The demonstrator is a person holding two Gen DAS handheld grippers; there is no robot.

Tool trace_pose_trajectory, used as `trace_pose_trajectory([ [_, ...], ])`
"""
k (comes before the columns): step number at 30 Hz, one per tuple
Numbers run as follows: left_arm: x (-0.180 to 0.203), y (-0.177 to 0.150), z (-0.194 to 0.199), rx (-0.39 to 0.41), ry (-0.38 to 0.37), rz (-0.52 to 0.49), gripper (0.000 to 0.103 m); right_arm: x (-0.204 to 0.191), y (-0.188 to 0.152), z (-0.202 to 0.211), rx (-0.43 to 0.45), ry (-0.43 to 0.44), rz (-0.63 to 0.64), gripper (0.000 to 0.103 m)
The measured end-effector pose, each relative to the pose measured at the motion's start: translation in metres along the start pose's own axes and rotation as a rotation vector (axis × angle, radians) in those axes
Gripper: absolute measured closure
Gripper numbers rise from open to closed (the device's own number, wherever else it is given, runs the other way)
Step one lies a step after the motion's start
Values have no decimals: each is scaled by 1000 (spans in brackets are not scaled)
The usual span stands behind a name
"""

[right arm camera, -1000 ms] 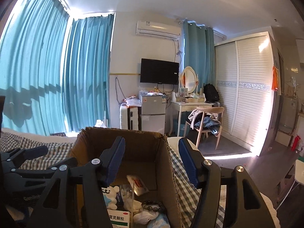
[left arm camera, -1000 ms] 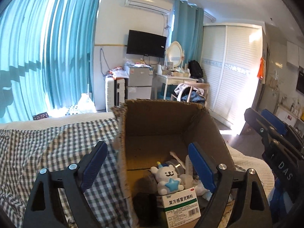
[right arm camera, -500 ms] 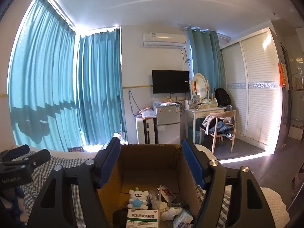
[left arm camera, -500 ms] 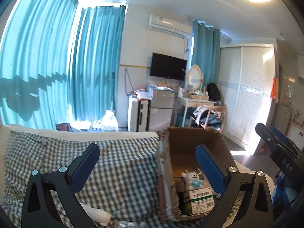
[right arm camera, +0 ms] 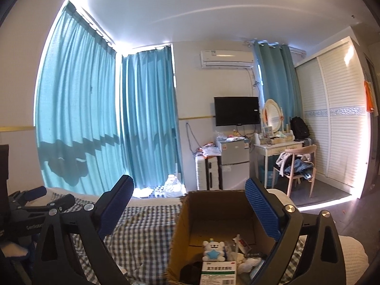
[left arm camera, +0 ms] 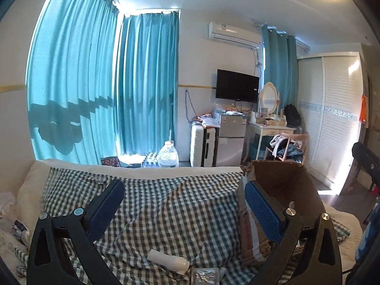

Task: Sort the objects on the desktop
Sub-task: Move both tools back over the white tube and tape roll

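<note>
From the left wrist camera, the left tongs [left arm camera: 184,204] stand spread wide with nothing between them, having just finished opening, above the checked cloth [left arm camera: 166,209] on the bed. The cardboard box [left arm camera: 285,185] sits at the cloth's right end; its inside is hidden behind the right finger. Near the cloth's front edge lie a white tube [left arm camera: 168,262] and a foil blister pack [left arm camera: 205,276], both cut off by the frame. Small wrapped bits at the cloth's left end are too blurred to name.

From the right wrist camera, the right tongs [right arm camera: 188,204] have just been opening and stand spread and empty over the box [right arm camera: 187,216]. Inside the box stand a white bear toy with a blue star [right arm camera: 213,251] and a green-and-white medicine carton [right arm camera: 218,272] with Chinese print too small to read; other items beside them are unclear. The left tool at the cloth's left reads "GenRobot", partly cut.
</note>
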State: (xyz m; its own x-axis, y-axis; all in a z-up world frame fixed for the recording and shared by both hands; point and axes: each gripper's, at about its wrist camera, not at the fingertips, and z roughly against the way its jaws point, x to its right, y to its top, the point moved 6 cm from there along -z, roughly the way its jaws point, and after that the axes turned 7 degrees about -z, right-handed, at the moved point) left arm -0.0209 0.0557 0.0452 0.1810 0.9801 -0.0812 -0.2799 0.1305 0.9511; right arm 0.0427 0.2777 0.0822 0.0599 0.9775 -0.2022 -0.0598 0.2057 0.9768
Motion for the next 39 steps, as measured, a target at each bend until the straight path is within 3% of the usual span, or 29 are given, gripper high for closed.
trace_pose_trajectory([
  [9, -51, -20, -9, -92, 110, 39, 0, -38, -32, -25, -105, 101, 21, 5],
  [14, -66, -45, -29, -186, 105, 37, 0, -62, -61, -41, -191, 150, 53, 5],
  [22, -69, -94, -71, -336, 41, 24, 0, -92, -124, -68, -345, 194, 158, 6],
  [29, -53, -153, -116, -503, -17, -54, 0, -104, -183, -82, -483, 200, 267, 7],
  [34, -38, -177, -136, -564, -87, -41, 0, -113, -235, -94, -626, 231, 345, 12],
  [39, -26, -200, -149, -612, -163, -96, 0, -114, -274, -101, -721, 221, 412, 17],
])
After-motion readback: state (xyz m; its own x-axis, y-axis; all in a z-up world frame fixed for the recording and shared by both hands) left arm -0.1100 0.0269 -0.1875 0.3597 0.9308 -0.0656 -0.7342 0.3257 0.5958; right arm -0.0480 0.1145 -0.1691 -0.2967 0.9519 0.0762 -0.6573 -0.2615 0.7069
